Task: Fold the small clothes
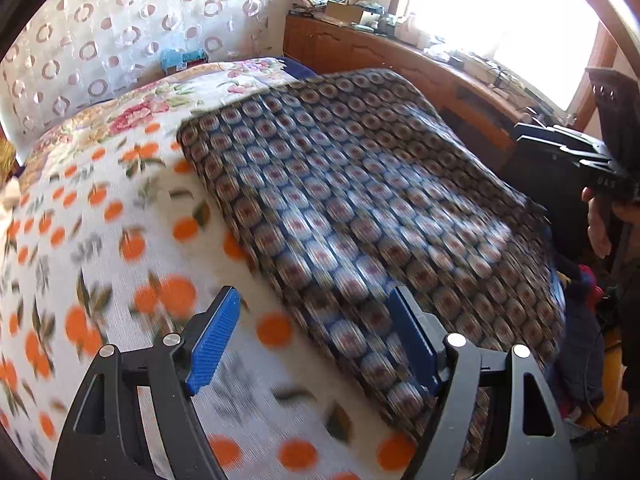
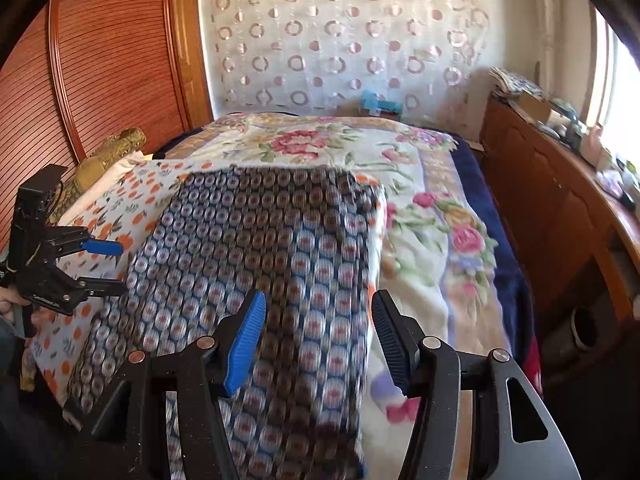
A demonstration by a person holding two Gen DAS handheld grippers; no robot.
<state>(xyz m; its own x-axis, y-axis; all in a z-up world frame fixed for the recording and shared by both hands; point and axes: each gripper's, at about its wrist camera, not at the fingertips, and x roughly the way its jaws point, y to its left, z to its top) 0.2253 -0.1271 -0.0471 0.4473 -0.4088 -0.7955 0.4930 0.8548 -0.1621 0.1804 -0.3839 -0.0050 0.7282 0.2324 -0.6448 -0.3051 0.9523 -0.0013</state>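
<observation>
A dark patterned cloth (image 1: 360, 208) with rows of blue and red medallions lies folded flat on a white fabric printed with oranges (image 1: 100, 248). My left gripper (image 1: 316, 340) hovers open above the cloth's near left edge, nothing between its blue pads. In the right wrist view the same patterned cloth (image 2: 256, 248) stretches away from me, and my right gripper (image 2: 320, 340) stands open just above its near end, gripping nothing. The left gripper (image 2: 102, 268) shows at the far left there, open over the orange print fabric (image 2: 132, 204). The right gripper's body (image 1: 568, 160) appears at the right edge of the left view.
A floral blanket (image 2: 432, 216) covers the bed beneath. A wooden cabinet (image 2: 560, 208) with clutter on top runs along the right under a bright window. A ribbed wooden wardrobe (image 2: 88, 72) stands at the left, and a circle-patterned curtain (image 2: 344, 40) hangs behind the bed.
</observation>
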